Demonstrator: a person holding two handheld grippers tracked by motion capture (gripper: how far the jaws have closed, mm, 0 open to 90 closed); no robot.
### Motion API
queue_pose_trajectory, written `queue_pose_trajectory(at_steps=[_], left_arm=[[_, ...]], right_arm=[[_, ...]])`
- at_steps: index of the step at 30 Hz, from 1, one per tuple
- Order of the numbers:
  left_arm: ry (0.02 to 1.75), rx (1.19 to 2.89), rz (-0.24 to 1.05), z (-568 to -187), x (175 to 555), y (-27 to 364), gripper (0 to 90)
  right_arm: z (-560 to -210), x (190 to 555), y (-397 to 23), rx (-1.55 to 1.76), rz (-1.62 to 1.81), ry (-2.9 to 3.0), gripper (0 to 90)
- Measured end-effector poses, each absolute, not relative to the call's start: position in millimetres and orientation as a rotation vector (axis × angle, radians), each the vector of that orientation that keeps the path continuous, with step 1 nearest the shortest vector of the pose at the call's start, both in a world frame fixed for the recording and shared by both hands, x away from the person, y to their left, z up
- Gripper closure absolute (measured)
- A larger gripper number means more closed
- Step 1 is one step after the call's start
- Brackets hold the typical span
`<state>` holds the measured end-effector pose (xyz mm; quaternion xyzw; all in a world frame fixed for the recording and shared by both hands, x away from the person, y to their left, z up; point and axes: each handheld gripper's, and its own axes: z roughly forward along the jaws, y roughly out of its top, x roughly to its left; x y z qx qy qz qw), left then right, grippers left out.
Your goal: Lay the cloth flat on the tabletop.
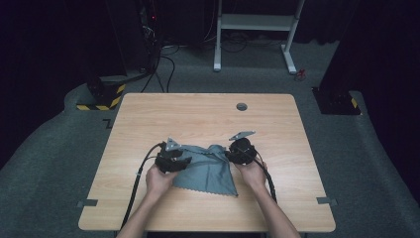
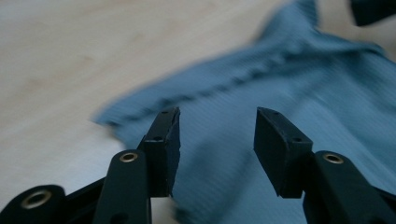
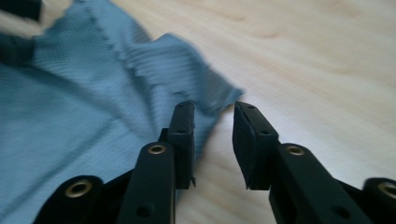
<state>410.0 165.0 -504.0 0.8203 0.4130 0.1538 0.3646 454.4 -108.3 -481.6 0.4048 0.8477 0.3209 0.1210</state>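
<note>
High view: blue cloth (image 1: 210,168) lies crumpled near the middle of the tabletop (image 1: 148,114), flanked by my two tools.
I have the left tool (image 1: 184,159) over the cloth's left far corner and the right tool (image 1: 229,154) at its right far corner, so the cloth's far edge runs left to right between them. Both tools are released: in the left gripper view the jaws stand apart above the fabric with nothing pinched, and in the right gripper view they gape beside the corner tip (image 3: 224,98). Each hand sits equally near its own corner.
</note>
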Motion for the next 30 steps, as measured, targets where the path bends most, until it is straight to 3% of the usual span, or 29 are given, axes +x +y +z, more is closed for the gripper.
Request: queue_pose_trajectory(at_steps=[3, 6, 8, 14, 16, 17, 19, 28, 30], left_arm=[[1.071, 2.146, 0.425, -511, 407, 164, 53.2], [1.095, 2.162, 0.443, -515, 407, 168, 56.5], [1.091, 2.153, 0.462, -516, 403, 172, 55.5], [1.077, 2.057, 0.509, -526, 391, 180, 51.8], [1.087, 2.055, 0.514, -526, 391, 179, 51.3], [1.089, 2.054, 0.513, -526, 391, 179, 51.0], [1.093, 2.053, 0.515, -526, 391, 179, 50.6], [1.105, 2.047, 0.522, -526, 390, 178, 49.3], [1.105, 2.047, 0.522, -526, 390, 178, 49.3]], right_arm=[[-491, 457, -98, 1.19, 0.904, 2.524, 70.4], [-499, 459, -87, 1.157, 0.842, 2.551, 85.9], [-497, 457, -83, 1.139, 0.851, 2.557, 89.2], [-485, 447, -68, 1.052, 0.926, 2.54, 88.9], [-489, 442, -54, 0.974, 0.869, 2.571, 86.5], [-494, 437, -46, 0.909, 0.859, 2.624, 80.6], [-494, 436, -45, 0.895, 0.888, 2.641, 79.6], [-477, 440, -80, 1.041, 1.075, 2.532, 78.4], [-484, 447, -79, 1.094, 1.032, 2.523, 74.3]])
